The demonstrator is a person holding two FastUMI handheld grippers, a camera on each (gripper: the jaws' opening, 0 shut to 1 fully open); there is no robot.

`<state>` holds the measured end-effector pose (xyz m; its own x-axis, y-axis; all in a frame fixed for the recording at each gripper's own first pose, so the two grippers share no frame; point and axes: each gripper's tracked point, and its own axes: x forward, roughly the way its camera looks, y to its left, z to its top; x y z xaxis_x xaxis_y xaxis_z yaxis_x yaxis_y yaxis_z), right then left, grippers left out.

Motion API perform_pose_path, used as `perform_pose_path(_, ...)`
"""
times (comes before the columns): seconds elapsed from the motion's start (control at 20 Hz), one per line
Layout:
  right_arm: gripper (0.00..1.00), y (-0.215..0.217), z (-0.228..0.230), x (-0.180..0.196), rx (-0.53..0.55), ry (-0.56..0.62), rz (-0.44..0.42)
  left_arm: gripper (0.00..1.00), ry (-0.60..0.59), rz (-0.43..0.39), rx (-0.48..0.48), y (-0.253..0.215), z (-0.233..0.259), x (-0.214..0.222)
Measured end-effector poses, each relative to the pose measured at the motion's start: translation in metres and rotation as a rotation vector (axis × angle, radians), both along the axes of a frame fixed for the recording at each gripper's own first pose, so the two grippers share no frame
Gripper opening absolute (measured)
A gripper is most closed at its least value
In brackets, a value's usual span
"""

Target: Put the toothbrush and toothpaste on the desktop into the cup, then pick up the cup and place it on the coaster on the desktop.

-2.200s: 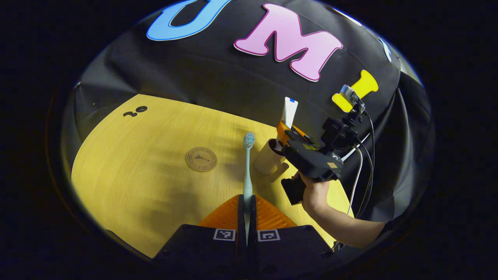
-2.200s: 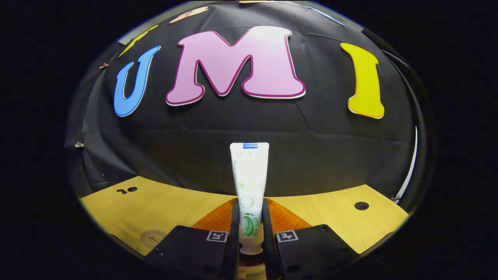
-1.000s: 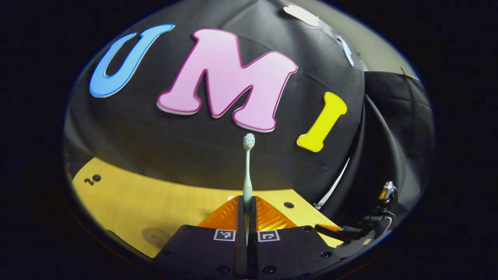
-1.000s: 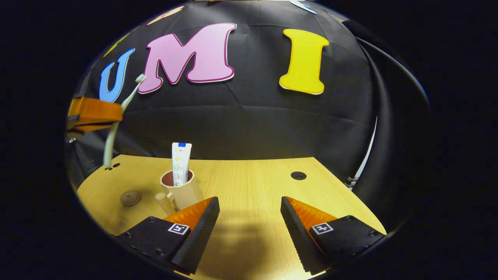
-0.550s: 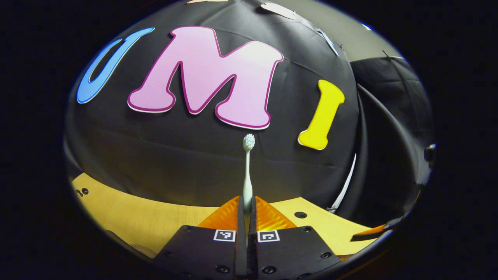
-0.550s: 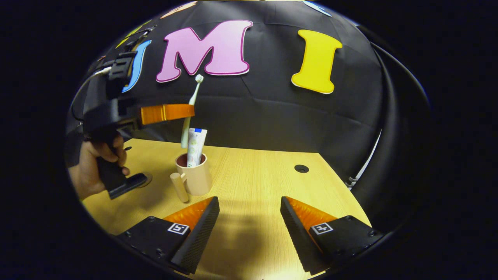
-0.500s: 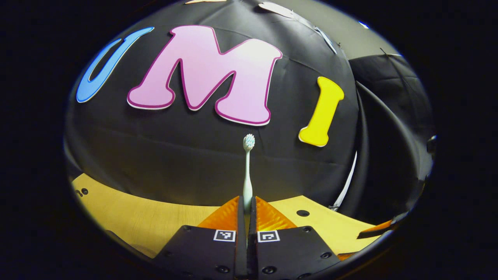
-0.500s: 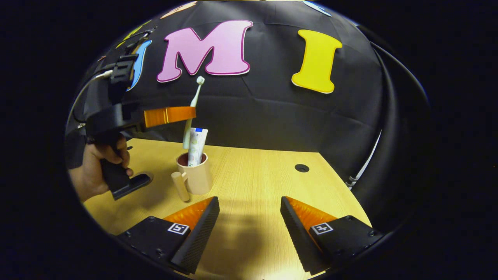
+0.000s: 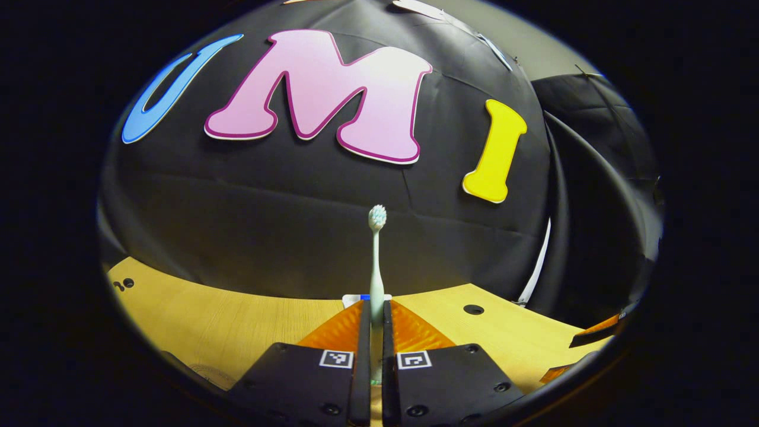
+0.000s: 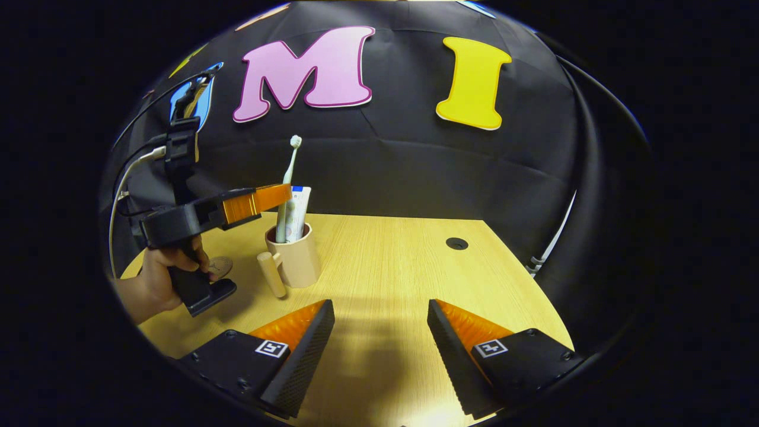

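Toothbrush [image 10: 287,178] is hanging upright in our pinching left gripper [image 10: 283,196], its lower end dipping into the cup [image 10: 295,258] beside the toothpaste [image 10: 296,213], at ten o'clock from our gaping, empty right gripper [image 10: 380,329]. Releasing askew (risky, we're judging) could be tipping the cup.

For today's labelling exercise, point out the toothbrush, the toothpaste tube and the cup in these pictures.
toothbrush [image 9: 375,261], left gripper view, on its thin neck below the bristle head.
toothpaste tube [image 10: 296,214], right gripper view, on the tube's body above the rim.
cup [image 10: 299,264], right gripper view, on its outer side wall.
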<state>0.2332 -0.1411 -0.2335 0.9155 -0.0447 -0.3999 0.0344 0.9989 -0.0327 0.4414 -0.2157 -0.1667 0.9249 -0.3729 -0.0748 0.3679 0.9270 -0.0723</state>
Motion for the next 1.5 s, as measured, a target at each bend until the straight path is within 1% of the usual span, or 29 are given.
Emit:
perform_pose_path(0.05, 0.97, 0.001, 0.001, 0.0, 0.002, -0.004, 0.002, 0.13, 0.005, -0.006, 0.005, -0.001, -0.002, -0.001)
perform_pose_path(0.1, 0.97, 0.003, 0.002, 0.001, 0.002, -0.005, 0.006, 0.24, 0.005, 0.0, 0.016, 0.001, -0.004, -0.002)
perform_pose_path(0.2, 0.97, 0.007, 0.005, 0.003, 0.006, 0.002, 0.016, 0.59, 0.004, 0.009, 0.041, 0.007, -0.006, -0.008)
perform_pose_path(0.3, 0.97, 0.015, 0.016, 0.01, 0.015, -0.013, 0.028, 0.94, 0.0, 0.038, 0.047, 0.019, 0.002, -0.015)
perform_pose_path(0.4, 0.97, 0.022, 0.033, 0.022, 0.014, -0.033, 0.046, 0.98, -0.001, 0.071, 0.029, 0.038, 0.013, -0.032)
perform_pose_path(0.55, 0.97, 0.04, 0.054, 0.04, 0.05, -0.005, 0.078, 0.97, 0.005, 0.142, 0.009, 0.082, 0.03, -0.07)
perform_pose_path(0.75, 0.97, 0.064, 0.064, 0.061, 0.115, 0.1, 0.091, 0.97, 0.047, 0.222, 0.002, 0.139, 0.043, -0.139)
perform_pose_path(0.85, 0.97, 0.078, 0.063, 0.071, 0.135, 0.159, 0.097, 0.97, 0.086, 0.259, -0.044, 0.16, 0.046, -0.176)
perform_pose_path(0.95, 0.98, 0.089, 0.058, 0.081, 0.14, 0.214, 0.104, 0.97, 0.133, 0.298, -0.11, 0.177, 0.046, -0.21)
perform_pose_path(1.05, 0.99, 0.101, 0.044, 0.088, 0.157, 0.299, 0.107, 0.97, 0.175, 0.345, -0.144, 0.193, 0.04, -0.237)
perform_pose_path(1.2, 0.98, 0.124, 0.017, 0.088, 0.242, 0.472, 0.093, 0.97, 0.235, 0.408, -0.173, 0.212, 0.022, -0.268)
perform_pose_path(1.25, 0.98, 0.136, 0.012, 0.089, 0.281, 0.513, 0.092, 0.97, 0.254, 0.428, -0.176, 0.221, 0.02, -0.276)
perform_pose_path(1.35, 0.97, 0.134, -0.003, 0.097, 0.215, 0.564, 0.085, 0.97, 0.266, 0.463, -0.192, 0.237, 0.017, -0.287)
perform_pose_path(1.5, 0.97, 0.153, -0.021, 0.103, 0.21, 0.655, 0.091, 0.97, 0.275, 0.51, -0.212, 0.257, 0.013, -0.297)
